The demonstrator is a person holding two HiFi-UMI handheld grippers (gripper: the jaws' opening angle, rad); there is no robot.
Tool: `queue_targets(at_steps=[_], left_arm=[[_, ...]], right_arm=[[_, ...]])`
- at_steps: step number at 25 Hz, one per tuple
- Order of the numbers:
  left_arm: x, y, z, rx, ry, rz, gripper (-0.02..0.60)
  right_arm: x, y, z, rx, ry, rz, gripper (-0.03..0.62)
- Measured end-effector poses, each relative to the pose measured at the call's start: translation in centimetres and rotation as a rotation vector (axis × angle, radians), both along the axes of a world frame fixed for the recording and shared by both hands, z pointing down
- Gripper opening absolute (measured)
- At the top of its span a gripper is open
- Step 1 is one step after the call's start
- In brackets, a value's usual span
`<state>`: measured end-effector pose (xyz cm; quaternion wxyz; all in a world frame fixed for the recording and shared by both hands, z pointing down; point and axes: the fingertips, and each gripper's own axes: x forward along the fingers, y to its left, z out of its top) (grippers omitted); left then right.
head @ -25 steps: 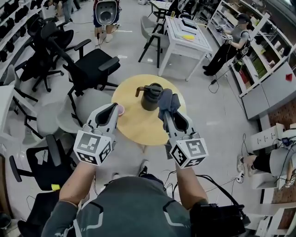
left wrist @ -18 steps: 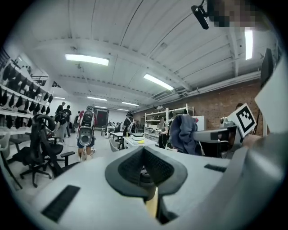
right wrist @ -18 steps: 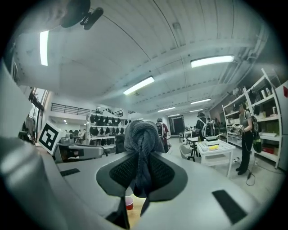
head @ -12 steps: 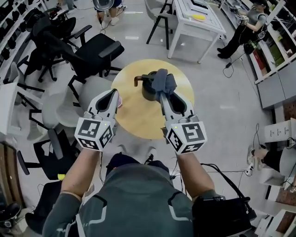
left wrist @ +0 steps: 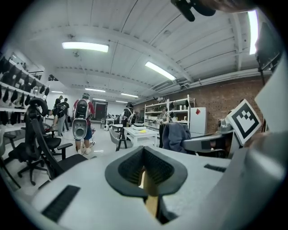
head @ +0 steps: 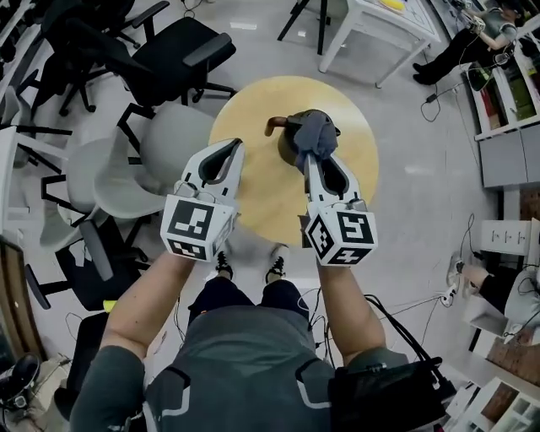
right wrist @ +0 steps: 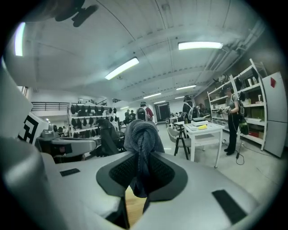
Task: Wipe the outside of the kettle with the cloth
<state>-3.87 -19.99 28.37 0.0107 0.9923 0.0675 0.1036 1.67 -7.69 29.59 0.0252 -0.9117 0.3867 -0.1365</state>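
A dark kettle (head: pixel 289 145) with a brown handle (head: pixel 273 126) stands on the round wooden table (head: pixel 253 181), toward its far side. My right gripper (head: pixel 315 157) is shut on a grey-blue cloth (head: pixel 315 132), which is bunched over the kettle's top and right side. In the right gripper view the cloth (right wrist: pixel 142 134) sticks up twisted between the pads of that gripper (right wrist: pixel 140 176). My left gripper (head: pixel 230 146) hovers over the table's left part, shut with nothing in it. The left gripper view shows its jaws (left wrist: pixel 145 165) closed and the held cloth (left wrist: pixel 175 136) off to the right.
Black office chairs (head: pixel 173 59) and grey chairs (head: pixel 160 156) crowd the table's left side. A white desk (head: pixel 380 21) stands beyond it, with shelving (head: pixel 506 110) at the right. The person's shoes (head: pixel 277 268) are at the table's near edge. Cables lie on the floor at the lower right.
The head camera has moved over the table and looks more steeply down. Both grippers sit farther over the table, the right one still holding the cloth at the kettle. A pink object by the left gripper is now hidden.
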Motion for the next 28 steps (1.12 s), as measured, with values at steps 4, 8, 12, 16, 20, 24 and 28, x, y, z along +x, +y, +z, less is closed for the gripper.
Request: queue_targets(at_steps=[4,8,12,16,20,24,28], left_arm=[[1.2,-0.1,3.2,-0.017,-0.017,0.021,0.009],[2.1,-0.7,6.3,-0.031,-0.038,0.031,0.009],[2.6,-1.0,8.6,-0.046,-0.049,0.036,0.009],[3.5,-1.5,9.7,-0.068,-0.054,0.041,0.009],[3.8,-1.4,10.4,-0.074,-0.052,0.064,0.009],[3.9,-1.5,11.4,-0.092,-0.064,0.073,0.009],[3.9,-1.8,12.8,-0.111,-0.094,0.072,0.009]], right_arm=[[0.9,-1.5,3.4,-0.007,-0.021,0.037,0.084],[1.6,-3.1,7.2,-0.013,-0.052,0.069,0.084],[2.1,-4.3,10.4,-0.02,-0.07,0.106,0.084],[2.9,-5.1,12.2,-0.003,-0.074,0.156,0.084],[3.7,-5.3,13.7,0.012,-0.079,0.193,0.084],[4.3,-5.5,14.8,0.016,-0.091,0.216,0.084],[4.5,-5.8,15.9,0.017,-0.078,0.218,0.083]])
